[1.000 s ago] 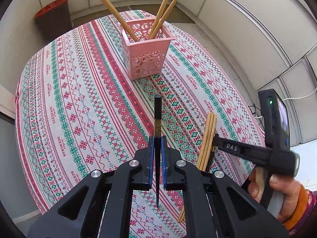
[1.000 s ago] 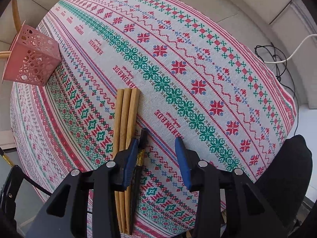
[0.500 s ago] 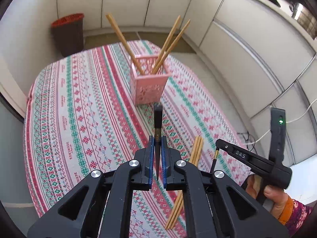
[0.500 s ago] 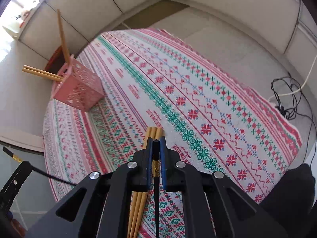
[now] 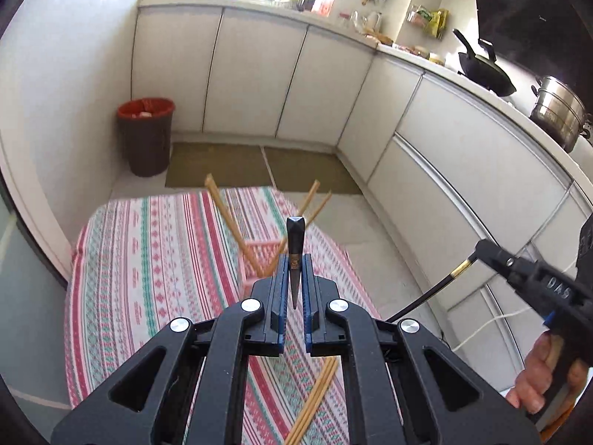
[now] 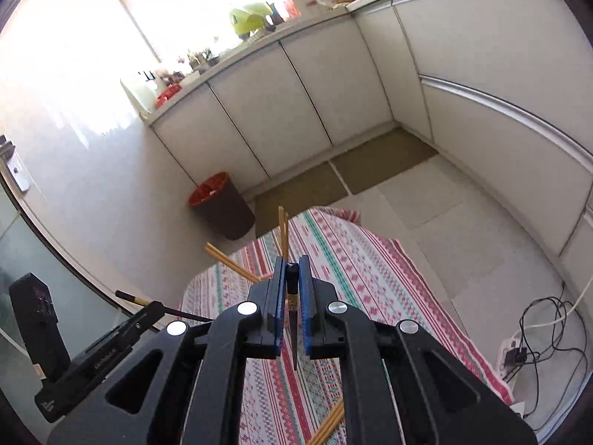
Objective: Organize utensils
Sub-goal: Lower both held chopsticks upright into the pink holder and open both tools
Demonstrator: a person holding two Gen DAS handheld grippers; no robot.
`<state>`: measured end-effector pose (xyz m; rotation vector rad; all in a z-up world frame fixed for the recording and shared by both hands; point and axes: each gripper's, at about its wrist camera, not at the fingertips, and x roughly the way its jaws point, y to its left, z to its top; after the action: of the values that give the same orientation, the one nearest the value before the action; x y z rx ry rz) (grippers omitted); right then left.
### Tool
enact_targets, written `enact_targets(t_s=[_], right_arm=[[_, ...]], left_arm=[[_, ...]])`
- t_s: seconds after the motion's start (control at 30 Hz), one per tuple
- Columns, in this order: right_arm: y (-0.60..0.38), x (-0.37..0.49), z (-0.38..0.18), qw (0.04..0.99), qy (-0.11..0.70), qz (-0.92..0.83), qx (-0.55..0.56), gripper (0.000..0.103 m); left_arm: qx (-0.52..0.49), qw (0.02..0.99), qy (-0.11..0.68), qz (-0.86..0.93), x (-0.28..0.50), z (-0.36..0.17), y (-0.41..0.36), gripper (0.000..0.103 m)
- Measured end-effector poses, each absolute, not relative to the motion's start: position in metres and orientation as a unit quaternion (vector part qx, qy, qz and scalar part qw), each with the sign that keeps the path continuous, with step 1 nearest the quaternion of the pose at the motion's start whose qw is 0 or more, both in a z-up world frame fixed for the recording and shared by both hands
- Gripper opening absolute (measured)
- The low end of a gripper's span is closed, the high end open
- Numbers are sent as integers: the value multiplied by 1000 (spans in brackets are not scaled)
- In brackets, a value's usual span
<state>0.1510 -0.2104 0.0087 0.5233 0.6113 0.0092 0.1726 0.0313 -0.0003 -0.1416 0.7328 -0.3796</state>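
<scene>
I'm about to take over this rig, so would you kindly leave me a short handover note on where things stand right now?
Left gripper: shut on a black chopstick, raised above the table.
Right gripper: shut on the second black chopstick, also raised.
Pink basket: on the patterned tablecloth, with three bamboo chopsticks standing in it.
Done: both black chopsticks picked up.
Left: drop both into the basket, then collect the loose bamboo chopsticks lying on the cloth near you.
</scene>
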Motion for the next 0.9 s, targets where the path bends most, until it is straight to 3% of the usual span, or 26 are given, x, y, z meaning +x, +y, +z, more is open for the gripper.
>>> enact_targets(t_s=[0.2, 0.47, 0.57, 0.73, 0.9], right_arm=[[-216, 184, 46, 933, 254, 9, 253, 7], [-204, 230, 27, 934, 268, 17, 237, 7], [-196, 238, 17, 937, 270, 17, 221, 7], [-183, 249, 5, 943, 270, 18, 195, 7], [-169, 255, -5, 948, 265, 15, 176, 7]], left_arm=[[-53, 927, 339, -154, 204, 15, 20, 6], [-42, 913, 388, -121, 246, -29, 14, 7], [-59, 906, 401, -120, 252, -42, 18, 15], [-93, 929, 345, -96, 240, -25, 36, 16], [-122, 939, 313, -70, 229, -7, 56, 30]])
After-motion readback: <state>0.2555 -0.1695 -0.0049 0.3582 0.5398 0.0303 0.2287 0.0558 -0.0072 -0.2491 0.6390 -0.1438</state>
